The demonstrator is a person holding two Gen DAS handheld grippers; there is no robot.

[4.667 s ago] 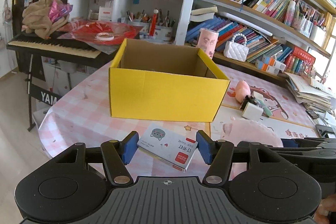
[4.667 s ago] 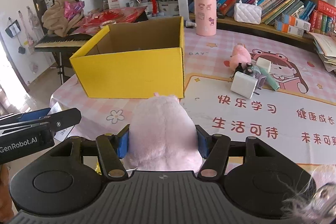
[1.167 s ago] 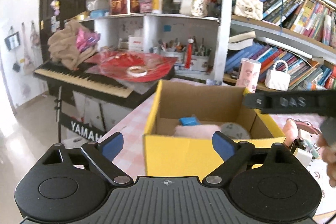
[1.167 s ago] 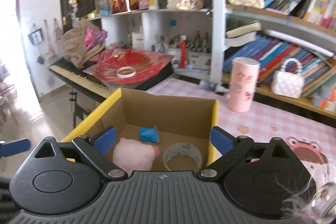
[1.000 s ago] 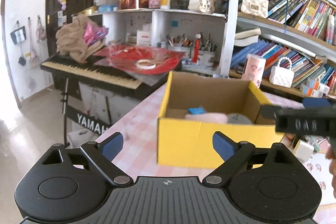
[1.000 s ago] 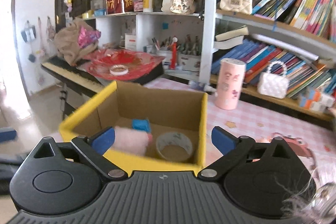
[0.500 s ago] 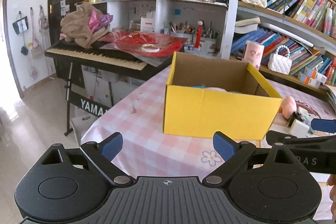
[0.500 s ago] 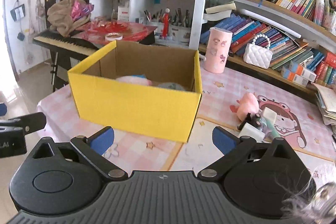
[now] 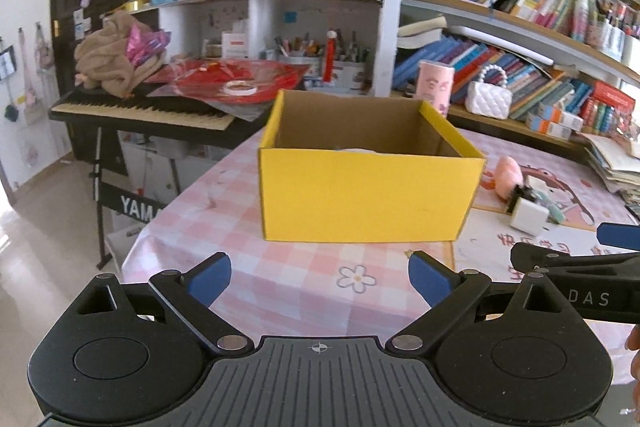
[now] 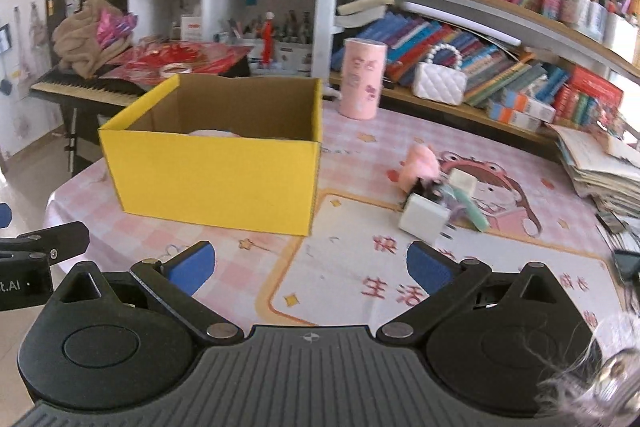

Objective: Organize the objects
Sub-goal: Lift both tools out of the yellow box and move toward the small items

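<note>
A yellow cardboard box (image 9: 368,199) (image 10: 216,179) stands open-topped on the pink checked table (image 9: 280,287). Just above its near wall peeks the top of a pink plush (image 10: 212,133). My left gripper (image 9: 319,277) is open and empty, held back from the box's near side. The right gripper (image 10: 310,265) is also open and empty, over the table in front of the box's right corner. To the right of the box lies a small heap: a white charger cube (image 10: 424,219), a small pink plush (image 10: 418,163), and a mint-green item (image 10: 472,211).
A pink cylinder tin (image 10: 362,83) stands behind the box. Bookshelves (image 10: 520,27) run along the far side. A stack of papers (image 10: 600,167) lies at the table's right edge. A keyboard piano (image 9: 140,111) stands off the table's left side. A cartoon mat (image 10: 440,267) covers the table's right half.
Both grippers have pulled back and down from above the box; the box interior is now mostly hidden behind its near wall. Both stay open and empty.
</note>
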